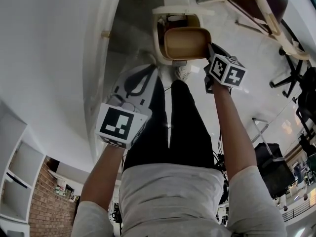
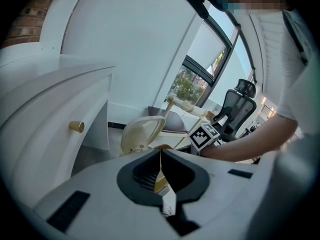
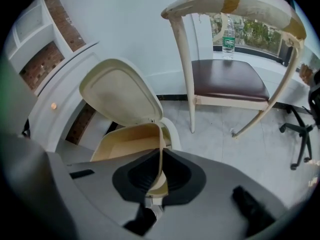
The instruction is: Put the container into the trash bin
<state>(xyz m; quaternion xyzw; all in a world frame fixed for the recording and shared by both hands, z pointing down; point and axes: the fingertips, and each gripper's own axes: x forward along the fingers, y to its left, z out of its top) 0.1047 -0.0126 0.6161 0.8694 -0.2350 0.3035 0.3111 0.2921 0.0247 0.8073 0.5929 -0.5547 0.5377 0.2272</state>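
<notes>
The tan, tub-shaped container (image 1: 187, 42) hangs just over the open cream trash bin (image 1: 162, 38), whose lid (image 1: 182, 6) stands up behind it. My right gripper (image 1: 210, 49) is shut on the container's right wall; in the right gripper view that wall (image 3: 161, 144) runs straight into the closed jaws (image 3: 159, 171), with the container (image 3: 127, 144) in front of the raised lid (image 3: 122, 96). My left gripper (image 1: 148, 68) hovers left of the bin, apart from the container. Its jaws (image 2: 161, 169) are shut, and I can make out nothing held. The lid (image 2: 142, 133) shows beyond them.
A curved white cabinet (image 1: 98, 58) with a brass knob (image 2: 76, 126) stands close on the bin's left. A wooden chair with a dark seat (image 3: 225, 79) is behind the bin, and an office chair (image 1: 296, 68) to the right. The person's legs (image 1: 173, 127) stand just before the bin.
</notes>
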